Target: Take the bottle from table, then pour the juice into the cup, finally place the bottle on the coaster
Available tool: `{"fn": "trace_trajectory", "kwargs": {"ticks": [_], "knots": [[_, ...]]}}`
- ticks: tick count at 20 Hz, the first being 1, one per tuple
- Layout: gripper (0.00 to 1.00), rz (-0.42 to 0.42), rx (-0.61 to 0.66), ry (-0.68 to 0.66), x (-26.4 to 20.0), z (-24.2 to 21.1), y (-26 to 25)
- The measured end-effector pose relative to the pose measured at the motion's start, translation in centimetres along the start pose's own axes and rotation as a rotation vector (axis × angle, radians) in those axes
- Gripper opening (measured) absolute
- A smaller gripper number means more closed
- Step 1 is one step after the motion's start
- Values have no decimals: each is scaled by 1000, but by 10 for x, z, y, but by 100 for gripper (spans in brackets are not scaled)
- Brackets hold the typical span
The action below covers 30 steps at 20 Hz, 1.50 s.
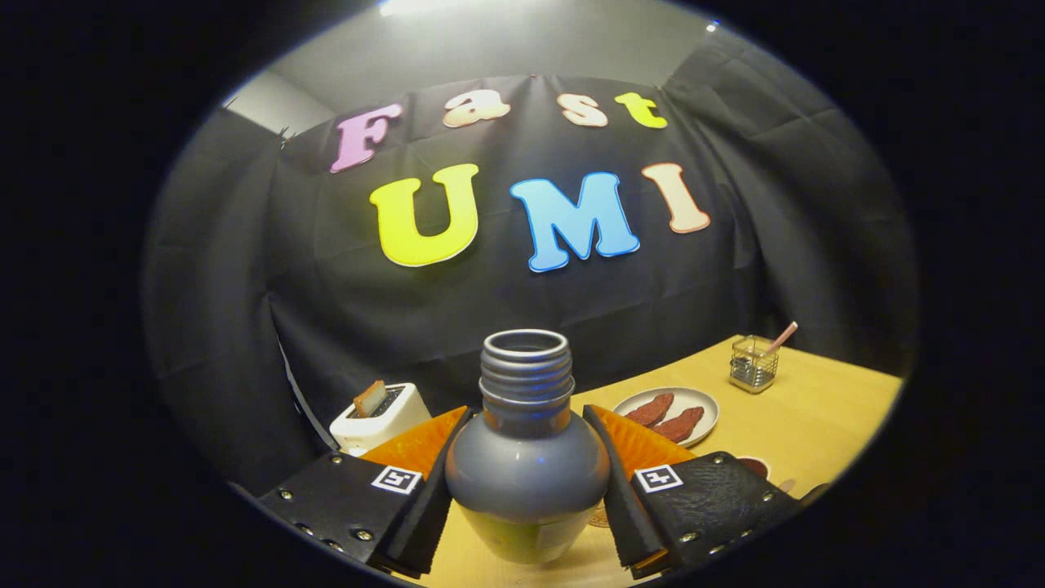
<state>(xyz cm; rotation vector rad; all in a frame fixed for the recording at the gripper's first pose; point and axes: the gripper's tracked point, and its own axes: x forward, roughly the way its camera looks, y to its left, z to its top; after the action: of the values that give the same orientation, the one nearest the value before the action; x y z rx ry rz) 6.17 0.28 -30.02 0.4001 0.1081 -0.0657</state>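
A grey bottle (pixel 526 469) with an open threaded neck stands upright between my fingers, its top without a cap. My gripper (pixel 529 490) is shut on the bottle, one finger pressing each side of its rounded shoulder. The bottle's lower part looks yellowish and clear. It is held above the yellow table (pixel 824 416), which tilts in the view. Just right of my right finger a small part of a dark round thing (pixel 755 466) shows on the table; I cannot tell whether it is the cup or the coaster.
A white toaster (pixel 382 418) with a slice sticking out stands beyond my left finger. A white plate (pixel 671 414) with reddish slices lies beyond my right finger. Farther right stands a small glass holder (pixel 753 364) with a pink stick. Black cloth walls close the back.
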Motion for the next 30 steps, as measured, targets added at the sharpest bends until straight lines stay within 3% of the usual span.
{"fn": "trace_trajectory", "kwargs": {"ticks": [9,13,19,30], "knots": [[80,-26,392,55,14,-27,-33],[80,-57,502,52,16,-31,-45],[80,-28,749,73,30,-37,-43],[80,-49,990,102,42,-51,-43]]}}
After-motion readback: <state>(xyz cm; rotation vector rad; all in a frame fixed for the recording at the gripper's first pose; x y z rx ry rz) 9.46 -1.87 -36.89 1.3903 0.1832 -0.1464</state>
